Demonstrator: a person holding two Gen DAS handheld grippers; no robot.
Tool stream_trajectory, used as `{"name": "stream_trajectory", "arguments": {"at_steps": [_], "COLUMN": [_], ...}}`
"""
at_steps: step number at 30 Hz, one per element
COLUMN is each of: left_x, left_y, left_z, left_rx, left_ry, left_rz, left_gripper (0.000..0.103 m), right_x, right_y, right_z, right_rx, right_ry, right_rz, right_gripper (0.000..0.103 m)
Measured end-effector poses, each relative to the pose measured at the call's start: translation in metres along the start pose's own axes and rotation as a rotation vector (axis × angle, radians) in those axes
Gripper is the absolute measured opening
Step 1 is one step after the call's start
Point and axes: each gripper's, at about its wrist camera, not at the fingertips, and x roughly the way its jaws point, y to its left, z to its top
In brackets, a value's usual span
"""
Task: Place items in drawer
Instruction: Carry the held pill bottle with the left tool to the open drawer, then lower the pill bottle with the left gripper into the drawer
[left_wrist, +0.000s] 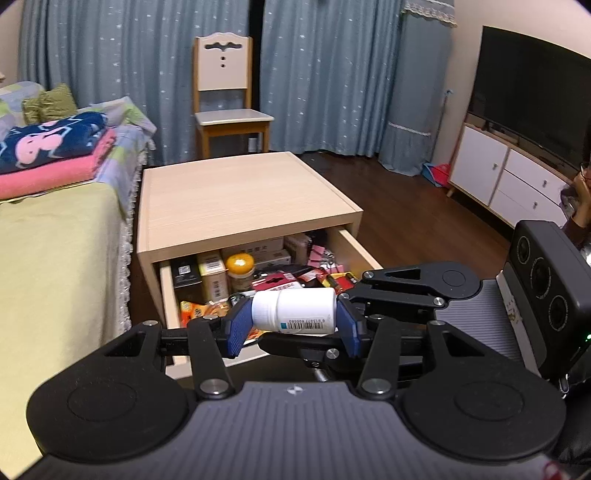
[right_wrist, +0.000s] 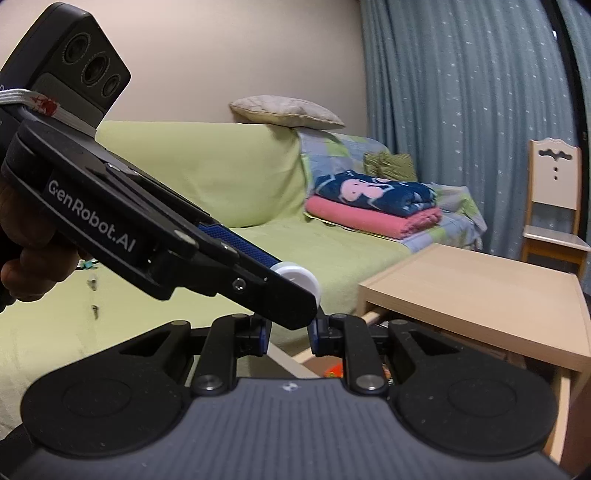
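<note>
We hold a white pill bottle (left_wrist: 295, 311) sideways in our left gripper (left_wrist: 293, 326), clamped end to end, cap against one pad, above the open, crowded drawer (left_wrist: 258, 284) of the low wooden surface (left_wrist: 236, 195). Our right gripper (right_wrist: 287, 338) sits narrowly parted and empty. The bottle looks light, rigid and smooth, likely slippery; gripping across its body seems steadier.

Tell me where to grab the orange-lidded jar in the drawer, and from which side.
Grip the jar by its orange lid, coming straight down from above. It stands upright with only the lid clear; a box crowds its left and packets its right, so a side approach looks blocked.
</note>
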Motion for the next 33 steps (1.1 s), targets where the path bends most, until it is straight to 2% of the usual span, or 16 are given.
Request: {"name": "stream_trajectory", "arguments": {"at_steps": [20, 33], "left_x": [0.077, 0.121], "left_y": [-0.016, -0.015], "left_z": [0.025, 0.029], "left_rx": [0.079, 0.072], "left_ry": [0.067, 0.121], "left_rz": [-0.168, -0.210], "left_gripper": [0.053, 0.053], "right_x": [-0.014, -0.005], "right_y": [-0.056, -0.079], "right_z": [-0.024, -0.042], "right_rx": [0.068, 0.127], "right_ry": [0.063, 0.119], "right_rz": [-0.184, -0.216], "right_gripper": [0.017, 0.017]}}
